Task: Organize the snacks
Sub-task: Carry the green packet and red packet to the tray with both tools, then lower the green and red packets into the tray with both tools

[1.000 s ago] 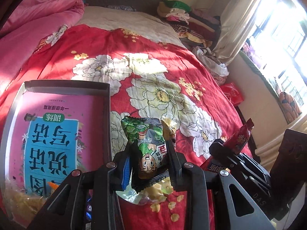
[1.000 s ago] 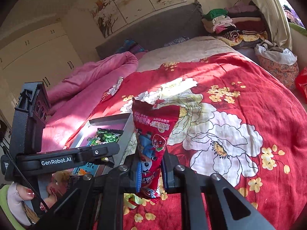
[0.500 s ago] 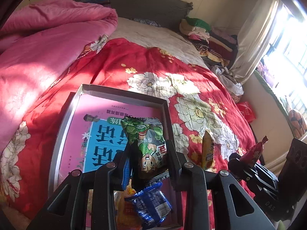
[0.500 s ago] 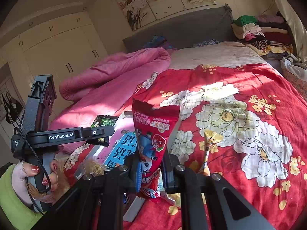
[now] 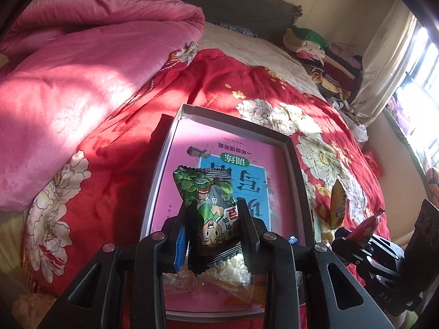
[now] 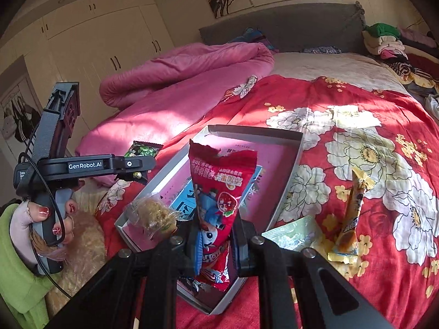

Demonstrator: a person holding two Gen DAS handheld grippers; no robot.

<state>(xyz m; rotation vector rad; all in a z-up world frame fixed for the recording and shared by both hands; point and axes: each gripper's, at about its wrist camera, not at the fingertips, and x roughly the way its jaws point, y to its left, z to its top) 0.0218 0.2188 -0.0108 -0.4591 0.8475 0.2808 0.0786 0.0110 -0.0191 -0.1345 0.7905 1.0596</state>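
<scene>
My left gripper (image 5: 215,223) is shut on a green snack packet (image 5: 209,207) and holds it upright over the grey box (image 5: 160,170), whose floor shows a pink and blue printed cover. My right gripper (image 6: 213,240) is shut on a red snack packet (image 6: 219,192), upright above the near corner of the same box (image 6: 288,183). In the right wrist view the left gripper (image 6: 131,168) shows at the left with the green packet (image 6: 142,149). A clear-wrapped yellow snack (image 6: 155,213) lies inside the box. On the bedspread to the right lie an orange stick packet (image 6: 354,219) and a pale green packet (image 6: 293,235).
The box rests on a red flowered bedspread (image 6: 370,150). A bunched pink quilt (image 5: 68,68) fills the left side of the bed. Folded clothes (image 5: 321,52) are stacked at the far right by the curtain. A hand in a green sleeve (image 6: 41,219) grips the left tool.
Both grippers have swung left across the bed with their packets. The box, once at the left edge of the left view, now lies straight ahead under both packets.
</scene>
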